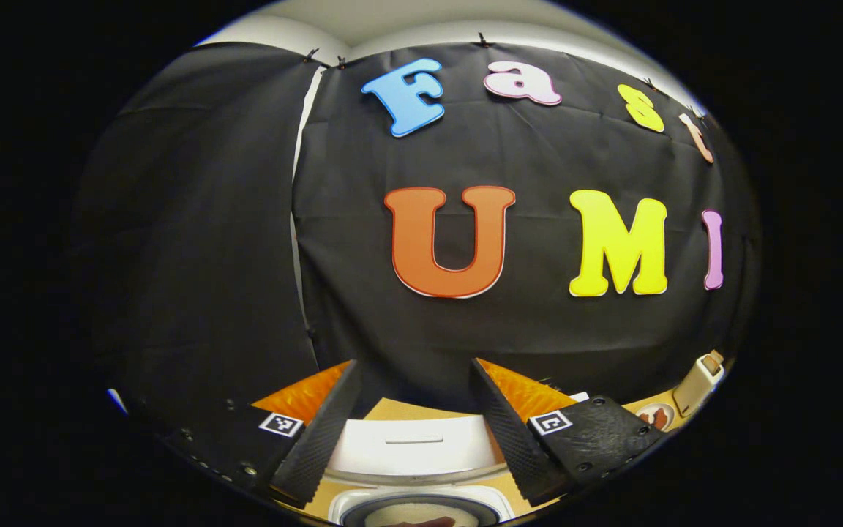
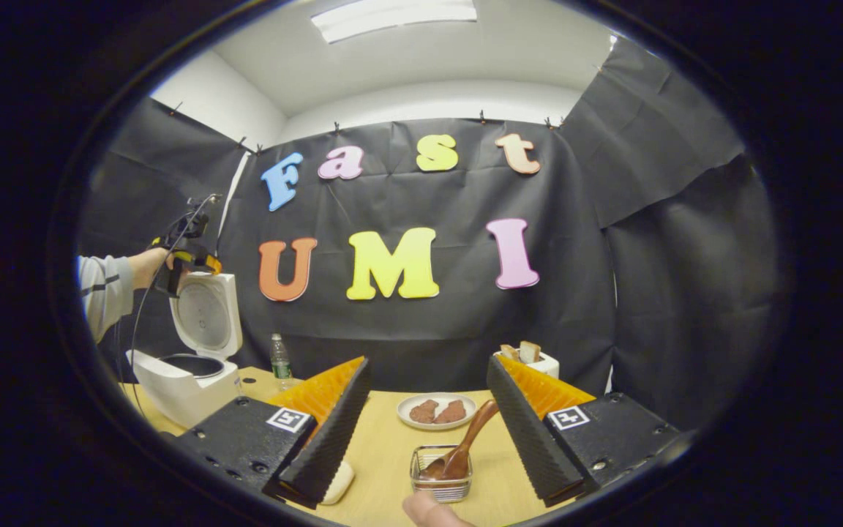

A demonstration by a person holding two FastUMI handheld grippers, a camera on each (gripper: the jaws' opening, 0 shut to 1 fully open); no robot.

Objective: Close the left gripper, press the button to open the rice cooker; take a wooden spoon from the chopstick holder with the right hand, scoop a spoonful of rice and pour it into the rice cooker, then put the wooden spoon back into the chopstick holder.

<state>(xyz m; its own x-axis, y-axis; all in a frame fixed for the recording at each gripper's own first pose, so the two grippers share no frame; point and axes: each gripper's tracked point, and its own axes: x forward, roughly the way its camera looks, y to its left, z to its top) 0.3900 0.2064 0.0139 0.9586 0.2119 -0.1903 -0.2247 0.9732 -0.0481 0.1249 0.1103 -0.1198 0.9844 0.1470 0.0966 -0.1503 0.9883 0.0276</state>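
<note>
With the white rice cooker lid up, both the left gripper and the right gripper stand released, and the brown wooden spoon sits untouched in the clear holder, so scooping remains.

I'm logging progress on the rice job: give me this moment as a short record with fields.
cooker: lid up, pot open
left tongs: open, above the cooker
right tongs: open, holding nothing, facing the holder
spoon: standing in the holder, leaning right, untouched
table extras: plate with brown food, bottle, toaster with bread
stage: lid opened; spoon not yet picked up
</note>
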